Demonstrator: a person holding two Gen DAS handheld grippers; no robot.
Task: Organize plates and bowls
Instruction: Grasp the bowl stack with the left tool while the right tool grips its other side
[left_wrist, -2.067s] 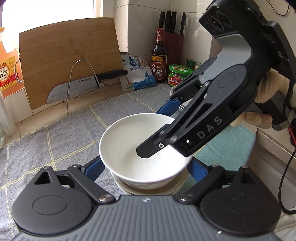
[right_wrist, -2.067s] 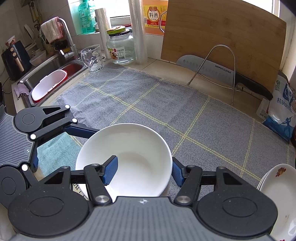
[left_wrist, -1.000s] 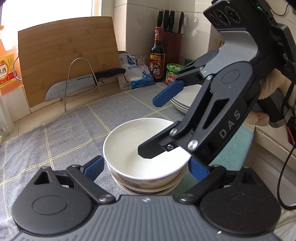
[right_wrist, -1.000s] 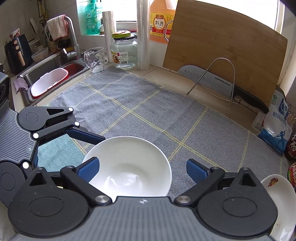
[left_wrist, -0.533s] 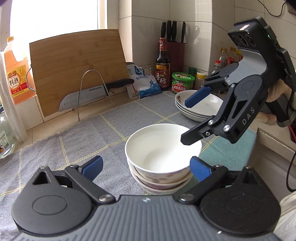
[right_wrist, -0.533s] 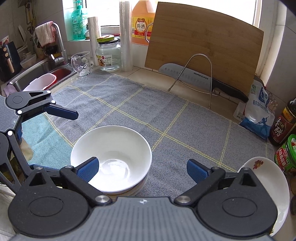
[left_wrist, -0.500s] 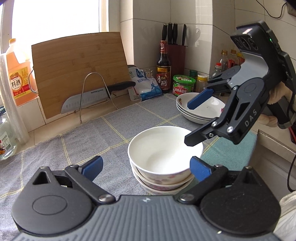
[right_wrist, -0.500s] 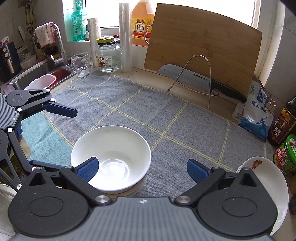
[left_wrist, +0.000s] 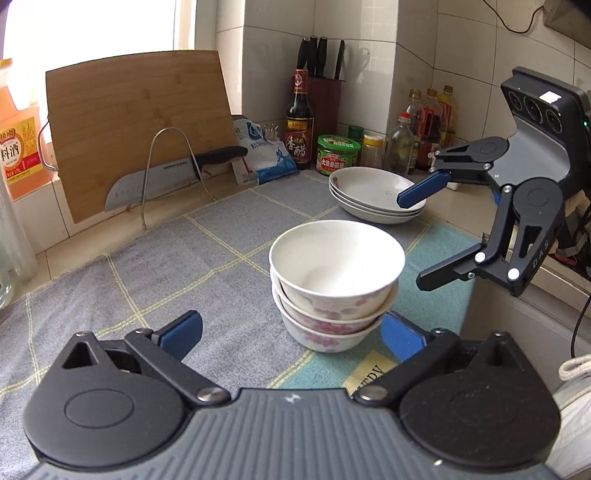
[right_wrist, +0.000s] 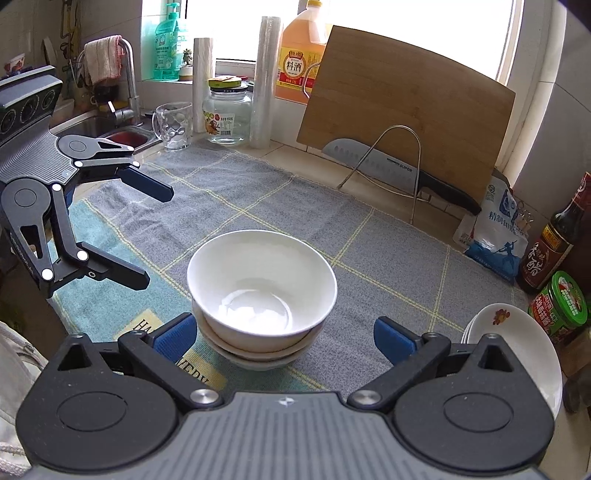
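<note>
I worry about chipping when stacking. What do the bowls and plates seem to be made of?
The stacked bowls look like glazed ceramic or porcelain: glossy white inside, pink floral print outside, soft highlights in the top one. The stacked plates look the same, white and shiny with a small red motif at the rim. Melamine cannot be ruled out by sight.

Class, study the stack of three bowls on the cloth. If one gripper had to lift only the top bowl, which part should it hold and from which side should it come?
Grip the top bowl at its rim, from above, one finger inside the wall and one outside. Its lower body sits nested in the bowl stack, so only the rim band stands free. The near rim facing the open right gripper seems the easiest approach.
</note>
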